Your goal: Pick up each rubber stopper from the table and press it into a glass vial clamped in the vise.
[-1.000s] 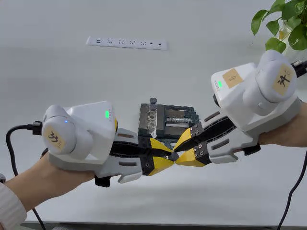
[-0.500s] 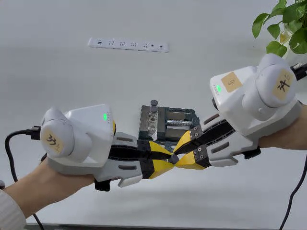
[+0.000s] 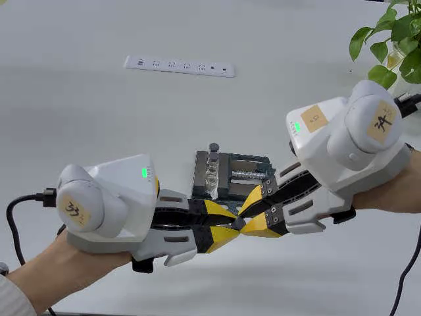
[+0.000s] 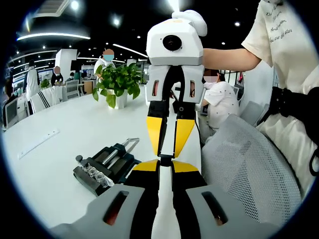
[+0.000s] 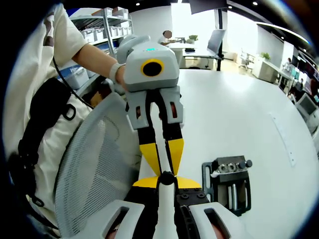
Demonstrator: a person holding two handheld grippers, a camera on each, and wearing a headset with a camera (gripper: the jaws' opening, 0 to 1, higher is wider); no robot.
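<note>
Where the two pairs of yellow-tipped jaws meet tip to tip over the near part of the white table (image 3: 92,125), I log the following.

- Small dark round rubber stopper (image 3: 239,222): in the air between the tips, clear of the table. In the right gripper view it sits as a dark ball (image 5: 166,178) at the meeting point.
- Left gripper (image 3: 233,224): enters from the left, jaws pressed in on the stopper.
- Right gripper (image 3: 245,222): enters from the right, jaws likewise narrowed onto the same stopper. I cannot tell which pair bears the load.
- Dark metal bench vise (image 3: 227,161): stands on the table just beyond the meeting point, screw lying towards the right.
- Row of clear glass vials (image 3: 212,176): clamped upright in the left part of the vise. A dark plug (image 3: 213,147) tops the far end of the row.
- White power strip (image 3: 179,66): lies flat, far back on the table.
- Green leafy plant (image 3: 395,39): far right corner.
</note>
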